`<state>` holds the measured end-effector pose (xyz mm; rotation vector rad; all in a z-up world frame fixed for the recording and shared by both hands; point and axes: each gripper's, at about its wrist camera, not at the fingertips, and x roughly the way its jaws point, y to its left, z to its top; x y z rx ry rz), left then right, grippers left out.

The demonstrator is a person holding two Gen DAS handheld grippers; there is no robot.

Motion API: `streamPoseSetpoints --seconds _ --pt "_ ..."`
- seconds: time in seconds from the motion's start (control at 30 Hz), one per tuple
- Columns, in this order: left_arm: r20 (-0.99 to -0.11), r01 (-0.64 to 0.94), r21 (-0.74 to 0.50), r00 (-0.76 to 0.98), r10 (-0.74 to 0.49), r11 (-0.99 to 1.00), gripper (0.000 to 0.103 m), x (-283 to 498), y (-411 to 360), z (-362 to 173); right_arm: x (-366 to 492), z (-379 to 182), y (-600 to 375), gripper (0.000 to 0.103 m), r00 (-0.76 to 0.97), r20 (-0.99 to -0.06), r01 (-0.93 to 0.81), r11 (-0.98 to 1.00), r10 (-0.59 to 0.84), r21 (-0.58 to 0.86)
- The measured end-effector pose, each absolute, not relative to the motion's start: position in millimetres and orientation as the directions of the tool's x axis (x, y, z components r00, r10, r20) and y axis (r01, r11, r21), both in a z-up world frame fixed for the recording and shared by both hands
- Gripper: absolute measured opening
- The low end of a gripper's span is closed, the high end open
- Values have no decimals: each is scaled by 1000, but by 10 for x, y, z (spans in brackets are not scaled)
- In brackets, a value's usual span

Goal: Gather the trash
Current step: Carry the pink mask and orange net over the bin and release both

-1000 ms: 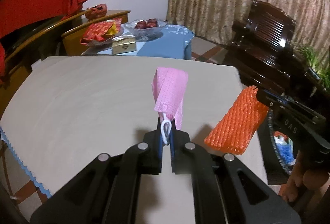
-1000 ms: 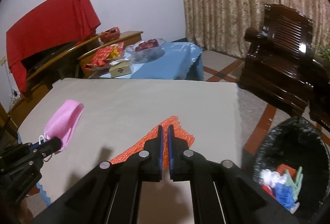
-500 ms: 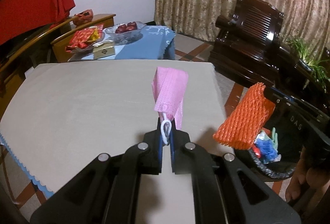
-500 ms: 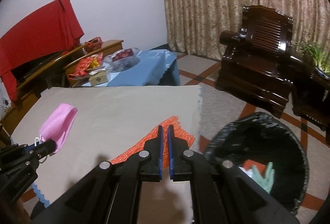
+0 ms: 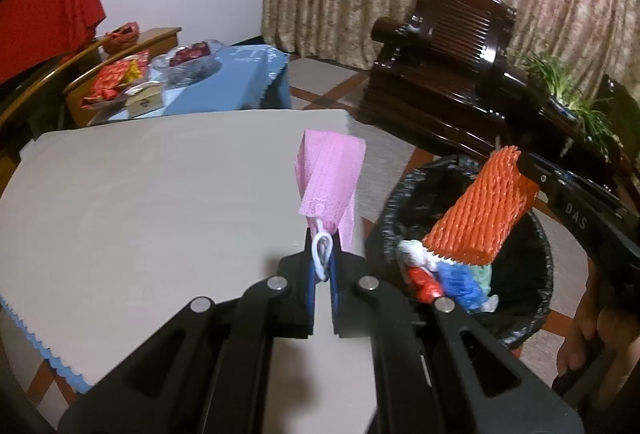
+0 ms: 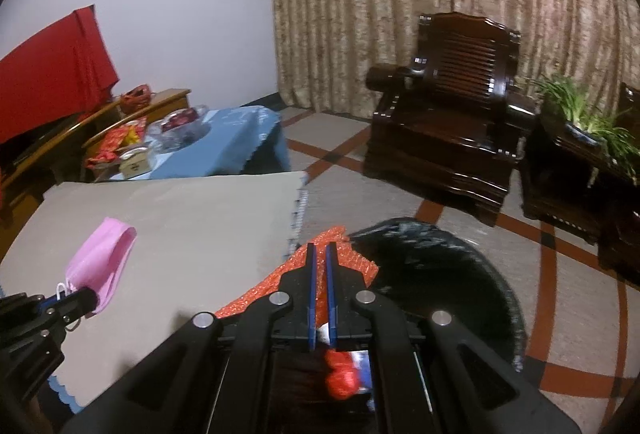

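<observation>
Foam netting, orange and springy, hangs pinched in the right gripper directly over the bin below it; it looks nearly weightless and should drop freely once released. Ahead of the left gripper, a pink mask stands up, clamped at its ear-loop end over the tabletop. Soft and limp, it seems best held by that gathered edge.

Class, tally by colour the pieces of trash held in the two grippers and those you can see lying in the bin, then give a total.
Pink: 1, the face mask in the left gripper
Orange: 1, the foam net in the right gripper
Red: 1, a wrapper in the bin
Blue: 1, crumpled piece
White: 1
Pale green: 1
Total: 6
</observation>
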<state>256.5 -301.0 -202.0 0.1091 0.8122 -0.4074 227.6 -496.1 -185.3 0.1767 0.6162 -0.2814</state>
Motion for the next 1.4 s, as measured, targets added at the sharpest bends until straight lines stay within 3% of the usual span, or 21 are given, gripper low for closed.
streamPoseSetpoints --seconds 0.93,1.0,1.03,1.1,1.27,1.37,1.4 --pt "-796 510 -105 471 -379 854 7 2459 -4458 -2763 2179 -2396 -6133 4 683 -671 440 896 -289 62" --pt "-796 512 -103 472 -379 853 16 2484 -4513 -2806 2251 -2456 -6162 7 668 -687 434 899 -285 49" --pt "-796 514 -103 471 -380 852 36 2491 -4538 -2823 2269 -2484 -6175 14 659 -694 437 899 -290 39" --pt "-794 523 -93 475 -380 847 52 2513 -4585 -2879 2282 -2560 -6206 17 645 -708 447 893 -287 45" --pt "-803 547 -97 450 -390 831 57 2481 -4575 -2972 2124 -2674 -6249 21 627 -726 486 871 -284 79" --pt "-792 553 -78 471 -389 829 70 2409 -4487 -2972 2013 -2721 -6210 25 620 -734 497 863 -276 96" --pt "-791 553 -80 471 -390 829 72 2392 -4463 -2973 1981 -2738 -6187 31 617 -738 500 861 -274 98"
